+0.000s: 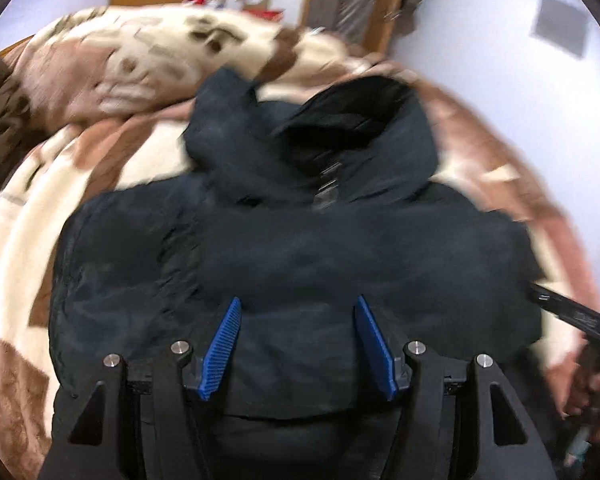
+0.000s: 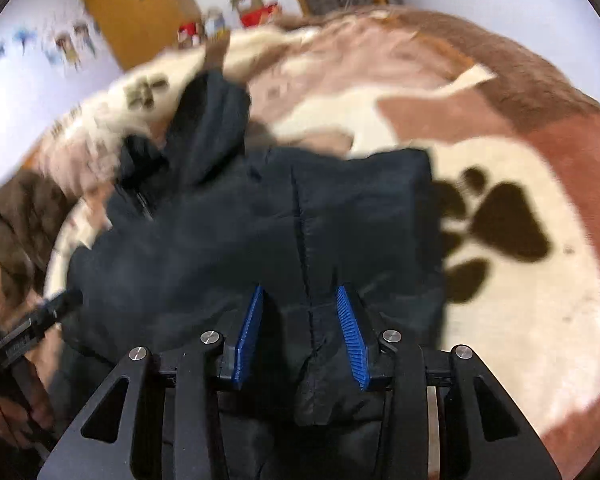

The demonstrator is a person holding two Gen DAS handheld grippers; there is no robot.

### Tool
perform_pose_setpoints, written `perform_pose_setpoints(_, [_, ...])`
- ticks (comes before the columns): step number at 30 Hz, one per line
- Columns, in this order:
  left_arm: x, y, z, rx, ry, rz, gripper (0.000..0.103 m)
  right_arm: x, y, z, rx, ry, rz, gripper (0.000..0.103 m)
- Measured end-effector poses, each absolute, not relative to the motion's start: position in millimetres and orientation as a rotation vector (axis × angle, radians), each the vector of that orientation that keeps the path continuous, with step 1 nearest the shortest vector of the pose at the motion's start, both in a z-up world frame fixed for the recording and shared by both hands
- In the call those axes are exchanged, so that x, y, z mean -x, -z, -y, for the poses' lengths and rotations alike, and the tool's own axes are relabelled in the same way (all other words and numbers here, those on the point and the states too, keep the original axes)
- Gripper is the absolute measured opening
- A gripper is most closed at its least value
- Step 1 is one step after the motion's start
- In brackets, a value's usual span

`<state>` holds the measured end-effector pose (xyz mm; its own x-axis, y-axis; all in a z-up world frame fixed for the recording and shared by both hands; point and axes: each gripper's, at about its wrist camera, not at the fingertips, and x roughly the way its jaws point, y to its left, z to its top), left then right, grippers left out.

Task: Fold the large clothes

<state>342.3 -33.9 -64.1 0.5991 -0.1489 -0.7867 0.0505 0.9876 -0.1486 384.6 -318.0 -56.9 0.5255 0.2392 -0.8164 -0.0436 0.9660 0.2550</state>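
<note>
A dark navy hooded jacket (image 1: 300, 248) lies on a bed, folded into a bulky bundle with its hood (image 1: 340, 128) at the far end. My left gripper (image 1: 298, 304) is open just above the jacket's near edge, nothing between its blue pads (image 1: 224, 344). In the right wrist view the same jacket (image 2: 260, 232) lies across the bed. My right gripper (image 2: 300, 294) is open, with a fold of the jacket's near edge bunched between its blue pads (image 2: 352, 336). Both views are motion-blurred.
The bed is covered by a cream and brown blanket (image 2: 520, 320) with a dark paw print (image 2: 500, 220). A brown garment (image 1: 0, 120) lies at the far left. The other gripper shows at the right edge (image 1: 580, 316). Walls, a wooden door and shelves stand behind.
</note>
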Motion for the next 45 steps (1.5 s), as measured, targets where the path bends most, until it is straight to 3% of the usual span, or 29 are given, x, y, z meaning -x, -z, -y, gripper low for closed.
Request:
perform_pose_setpoints(6, [-354.0,91.8,14.8,0.170,0.097,-0.957,0.064,-396.9,71.7,317.5,-0.188,-0.184,-1.032,0.040])
perform_pose_setpoints(14, [-336.9,39.9,9.5,0.174,0.109,-0.861,0.061,-383.9,5.9,317.9,-0.151,-0.200,-0.882,0.040])
perform_pose_setpoints(25, [-396.2,98.5,15.0,0.080,0.091,-0.914,0.064,-448.4,73.2,286.7,-0.030,-0.126,-1.032,0.039])
perform_pose_setpoints(36, [-398.6,108.2,21.2,0.051,0.090,-0.899,0.064,-449.8,83.4,283.9,-0.007,-0.097,-1.040,0.037])
perform_pose_setpoints(45, [-381.4,59.4,5.2,0.074,0.122,-0.887,0.058,-404.8,9.9,285.8,-0.073,-0.147,-0.921,0.037])
